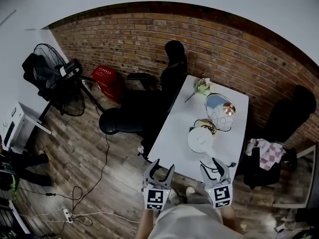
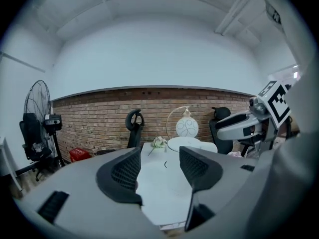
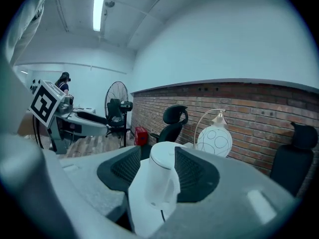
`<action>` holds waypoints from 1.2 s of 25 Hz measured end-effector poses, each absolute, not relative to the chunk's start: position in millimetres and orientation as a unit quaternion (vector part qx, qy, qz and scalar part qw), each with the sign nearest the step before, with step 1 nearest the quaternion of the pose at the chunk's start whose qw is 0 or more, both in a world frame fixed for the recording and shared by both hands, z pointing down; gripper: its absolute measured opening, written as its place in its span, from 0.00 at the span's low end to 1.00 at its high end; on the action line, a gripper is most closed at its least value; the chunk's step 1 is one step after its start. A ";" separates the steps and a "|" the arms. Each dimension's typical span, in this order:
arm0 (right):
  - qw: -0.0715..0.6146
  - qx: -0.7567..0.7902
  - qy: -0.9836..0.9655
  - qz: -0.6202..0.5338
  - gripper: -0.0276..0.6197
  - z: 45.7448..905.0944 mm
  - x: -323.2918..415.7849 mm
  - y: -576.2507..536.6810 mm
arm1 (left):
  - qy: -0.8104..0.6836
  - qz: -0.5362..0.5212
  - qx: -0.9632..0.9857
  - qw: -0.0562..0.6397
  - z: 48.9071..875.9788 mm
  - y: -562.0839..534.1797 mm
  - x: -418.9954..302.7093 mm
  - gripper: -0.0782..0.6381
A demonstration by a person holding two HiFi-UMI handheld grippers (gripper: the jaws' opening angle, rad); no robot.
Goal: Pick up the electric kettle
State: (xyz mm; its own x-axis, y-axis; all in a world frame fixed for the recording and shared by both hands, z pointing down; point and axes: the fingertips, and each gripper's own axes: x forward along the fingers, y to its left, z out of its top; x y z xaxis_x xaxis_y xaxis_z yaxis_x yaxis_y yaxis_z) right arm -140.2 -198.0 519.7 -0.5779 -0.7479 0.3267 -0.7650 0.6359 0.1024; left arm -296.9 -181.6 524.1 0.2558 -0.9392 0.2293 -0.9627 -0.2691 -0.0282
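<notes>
The white electric kettle (image 1: 200, 139) stands on the white table (image 1: 172, 133), near its front end, with a black cord trailing towards me. In the right gripper view the kettle (image 3: 159, 178) is upright with its handle facing the camera. It shows between the jaws of my right gripper (image 3: 158, 168) but lies beyond their tips, untouched. In the head view the right gripper (image 1: 214, 167) hovers just short of the kettle, jaws apart. My left gripper (image 1: 160, 172) hangs off the table's front left corner. Its jaws (image 2: 162, 171) are spread with nothing between them.
A globe lamp on a wire arc (image 1: 219, 108) and a flower (image 1: 203, 85) sit further back on the table. A black office chair (image 1: 149, 103) stands left of the table, and another chair with a cloth (image 1: 269, 153) stands right. A fan (image 1: 55, 78), a red basket (image 1: 107, 78) and floor cables (image 1: 75, 198) are on the left.
</notes>
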 end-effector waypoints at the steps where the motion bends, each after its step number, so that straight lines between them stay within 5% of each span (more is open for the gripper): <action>1: 0.177 0.432 -0.884 0.023 0.36 522.8 -134.9 -199.4 | -0.597 0.103 0.793 0.062 528.1 -185.4 -294.6 0.45; 30: 0.202 0.434 -0.876 0.056 0.39 583.7 -89.0 -239.7 | -0.502 0.144 0.845 0.114 616.7 -250.7 -223.6 0.53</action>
